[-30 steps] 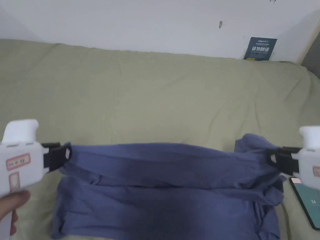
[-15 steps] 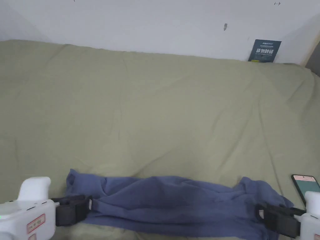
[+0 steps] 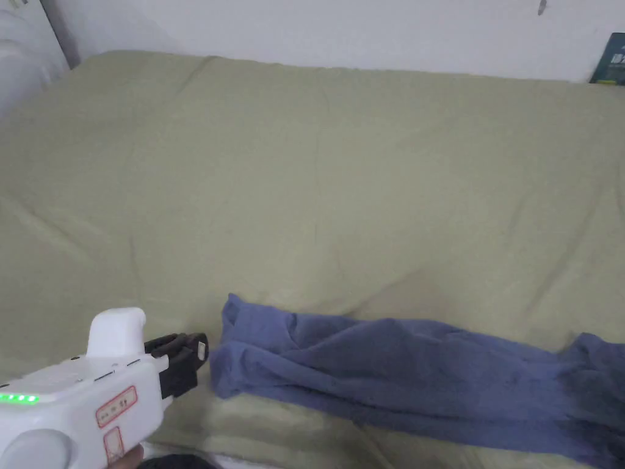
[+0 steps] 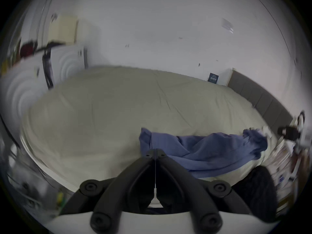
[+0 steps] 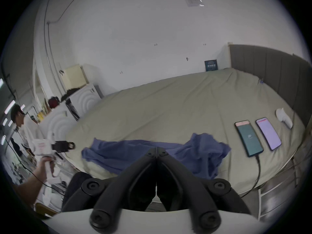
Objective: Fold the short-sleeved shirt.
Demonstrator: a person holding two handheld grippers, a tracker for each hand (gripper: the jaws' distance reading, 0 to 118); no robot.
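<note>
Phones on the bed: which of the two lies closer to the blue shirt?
The dark teal-screened phone, with a cable at its near end; the pale-screened phone lies beyond it, farther from the shirt.

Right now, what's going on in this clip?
A person holding a gripper in each hand is folding a blue short-sleeved shirt on an olive-green bedsheet. The shirt lies near the bed's front edge as a long, rumpled band, released by both tools. The left gripper sits just off the shirt's left end, its fingers closed together and empty. The right gripper is also shut and empty. Two phones lie beside the shirt's right end.
</note>
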